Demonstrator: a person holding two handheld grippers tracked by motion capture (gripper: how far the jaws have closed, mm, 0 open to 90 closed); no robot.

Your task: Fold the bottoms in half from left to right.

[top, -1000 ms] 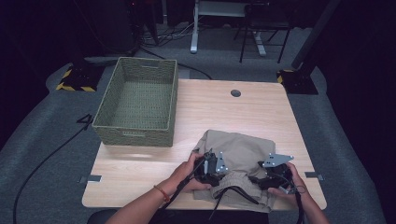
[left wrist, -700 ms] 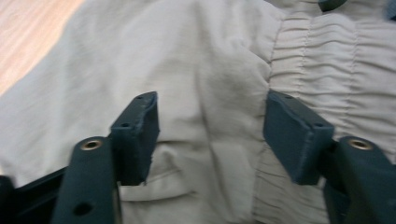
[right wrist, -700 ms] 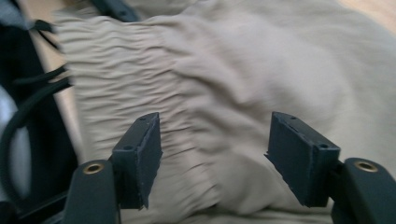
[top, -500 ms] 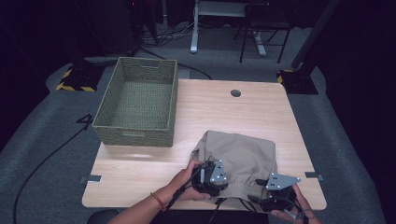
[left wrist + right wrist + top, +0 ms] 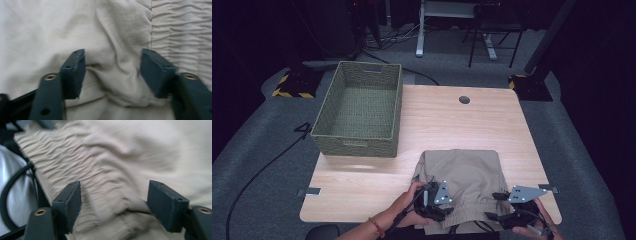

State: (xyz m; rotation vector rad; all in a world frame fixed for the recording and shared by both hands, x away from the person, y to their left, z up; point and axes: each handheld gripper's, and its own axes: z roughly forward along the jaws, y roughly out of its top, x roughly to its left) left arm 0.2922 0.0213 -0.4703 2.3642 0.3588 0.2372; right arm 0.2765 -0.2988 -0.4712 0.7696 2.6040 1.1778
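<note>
Straddling khaki shorts (image 5: 462, 172) waistband, L gripper (image 5: 113, 71) & R gripper (image 5: 113, 203) agape

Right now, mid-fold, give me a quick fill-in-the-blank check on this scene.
1. The woven basket stands on the table's far ____ corner.
2. Both grippers work at the beige garment's ____ edge, by its gathered waistband.
3. The basket holds ____.

Missing words: left; near; nothing

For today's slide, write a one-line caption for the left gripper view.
Left gripper open over a raised fold of beige shorts, beside the gathered elastic waistband.
</note>
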